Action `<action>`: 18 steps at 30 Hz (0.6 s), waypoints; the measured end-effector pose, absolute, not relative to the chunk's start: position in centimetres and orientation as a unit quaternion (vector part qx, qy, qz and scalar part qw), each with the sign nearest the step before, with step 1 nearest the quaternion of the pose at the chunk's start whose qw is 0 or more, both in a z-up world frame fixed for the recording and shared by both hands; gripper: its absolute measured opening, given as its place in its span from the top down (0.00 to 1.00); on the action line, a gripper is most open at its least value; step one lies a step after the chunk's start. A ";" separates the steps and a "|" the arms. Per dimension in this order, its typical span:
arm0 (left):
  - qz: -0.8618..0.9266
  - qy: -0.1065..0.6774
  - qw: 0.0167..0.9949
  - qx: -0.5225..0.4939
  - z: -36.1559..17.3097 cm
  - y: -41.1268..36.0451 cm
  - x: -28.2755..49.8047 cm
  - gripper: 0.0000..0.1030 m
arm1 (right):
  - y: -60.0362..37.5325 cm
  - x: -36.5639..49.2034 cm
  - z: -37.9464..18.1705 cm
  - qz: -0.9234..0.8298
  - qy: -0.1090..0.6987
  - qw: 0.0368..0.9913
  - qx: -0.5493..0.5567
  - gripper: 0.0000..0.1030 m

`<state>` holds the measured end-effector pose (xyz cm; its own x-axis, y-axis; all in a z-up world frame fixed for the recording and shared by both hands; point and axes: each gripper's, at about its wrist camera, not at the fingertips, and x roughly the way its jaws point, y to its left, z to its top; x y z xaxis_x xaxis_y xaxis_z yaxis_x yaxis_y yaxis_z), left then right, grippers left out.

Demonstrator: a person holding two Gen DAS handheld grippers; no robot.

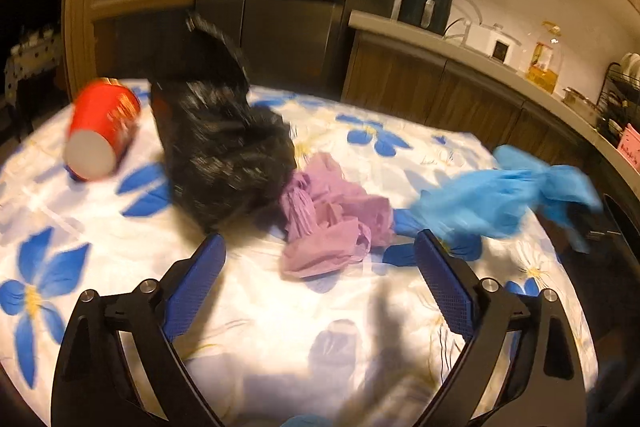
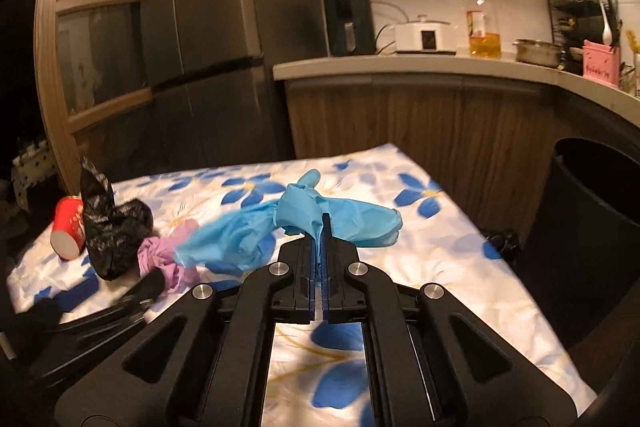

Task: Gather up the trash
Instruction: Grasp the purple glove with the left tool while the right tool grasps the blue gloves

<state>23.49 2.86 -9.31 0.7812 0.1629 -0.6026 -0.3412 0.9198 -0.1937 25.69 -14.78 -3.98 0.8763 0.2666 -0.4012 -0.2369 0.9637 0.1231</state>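
Four pieces of trash show on the flowered tablecloth (image 1: pixel 280 327). In the left wrist view a red paper cup (image 1: pixel 102 131) lies on its side at the upper left, a crumpled black plastic bag (image 1: pixel 224 151) stands just right of it, and a wad of purple paper (image 1: pixel 328 219) sits at the centre, touching the bag's lower right edge. The blue gloves (image 1: pixel 504 195) stretch across the right of the frame, blurred, with one end trailing near the purple paper.

The left gripper (image 1: pixel 320 251) has its jaws spread wide with nothing between them; its fingertips frame the purple paper from the lower part of the frame.

In the right wrist view the right gripper (image 2: pixel 322 227) is clamped tight on the blue gloves (image 2: pixel 304 223), which bunch at its fingertips in the middle of the frame and drape left toward the purple paper (image 2: pixel 168 251). The black bag (image 2: pixel 112 227) and the red cup (image 2: pixel 70 227) stand at the left edge. A dark bin (image 2: pixel 592 207) stands at the right, beside the table.
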 end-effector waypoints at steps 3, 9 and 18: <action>0.146 0.327 0.920 -0.158 -10.4 3.2 24.9 0.27 | -15.7 24.9 -3.4 0.131 0.203 0.970 0.042 0.98; 0.158 0.344 0.916 -0.133 -11.1 2.4 25.8 0.57 | -16.4 23.8 -3.4 0.134 0.207 0.968 0.048 0.98; 0.142 0.337 0.922 -0.127 -10.2 1.9 24.8 0.94 | -17.4 22.2 -3.1 0.132 0.210 0.967 0.047 0.98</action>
